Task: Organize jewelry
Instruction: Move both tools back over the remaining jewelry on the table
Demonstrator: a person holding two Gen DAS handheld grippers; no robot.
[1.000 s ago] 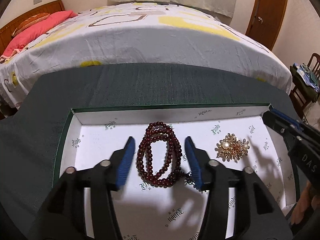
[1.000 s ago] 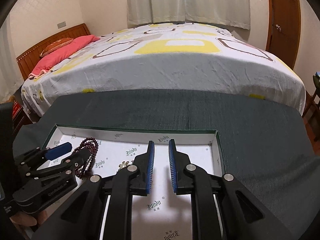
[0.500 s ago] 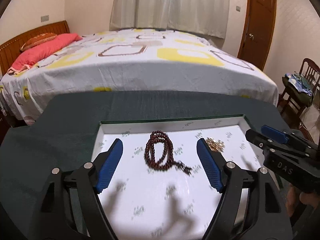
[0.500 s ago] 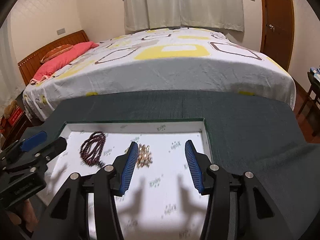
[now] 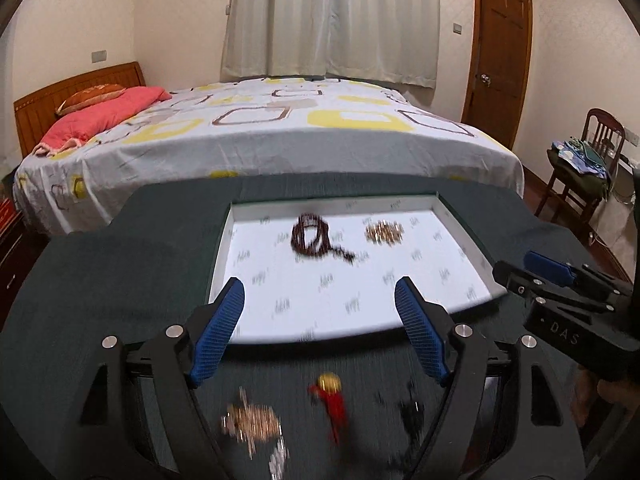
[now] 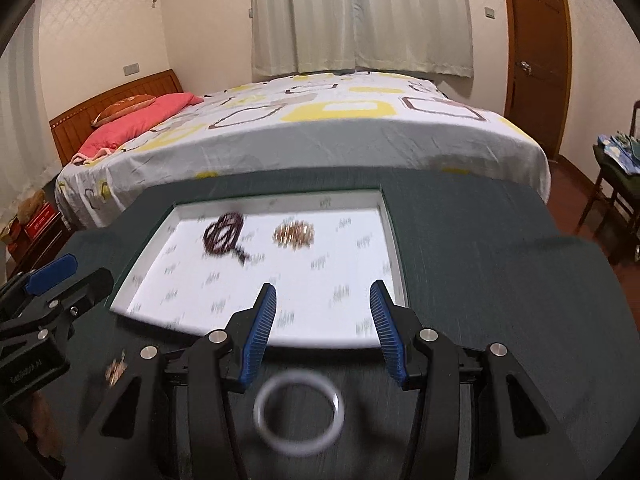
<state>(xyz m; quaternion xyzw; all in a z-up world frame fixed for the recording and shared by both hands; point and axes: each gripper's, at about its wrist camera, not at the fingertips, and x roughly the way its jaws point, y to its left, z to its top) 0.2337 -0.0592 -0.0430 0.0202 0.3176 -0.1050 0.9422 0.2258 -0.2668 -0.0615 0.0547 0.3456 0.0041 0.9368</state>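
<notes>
A bedside table in green cloth (image 6: 500, 248): beads (image 5: 310, 235) and gold chain (image 5: 384, 232) lie in the tray (image 5: 464, 236); a stiff, slippery white bangle (image 6: 299, 415), best pinched across its rim, waits below the right gripper (image 6: 322, 328), spread and empty like the left gripper (image 5: 320, 332)

From my feed, a bed (image 5: 280, 140) with a white, yellow-patterned sheet fills the middle, a pink pillow (image 5: 104, 116) and wooden headboard (image 5: 76, 84) at ten o'clock. Pale curtains (image 5: 332, 20) hang at twelve, a brown wooden door (image 5: 500, 60) at two, a wooden chair (image 5: 588, 168) piled with cloth at three. Walls are cream.
</notes>
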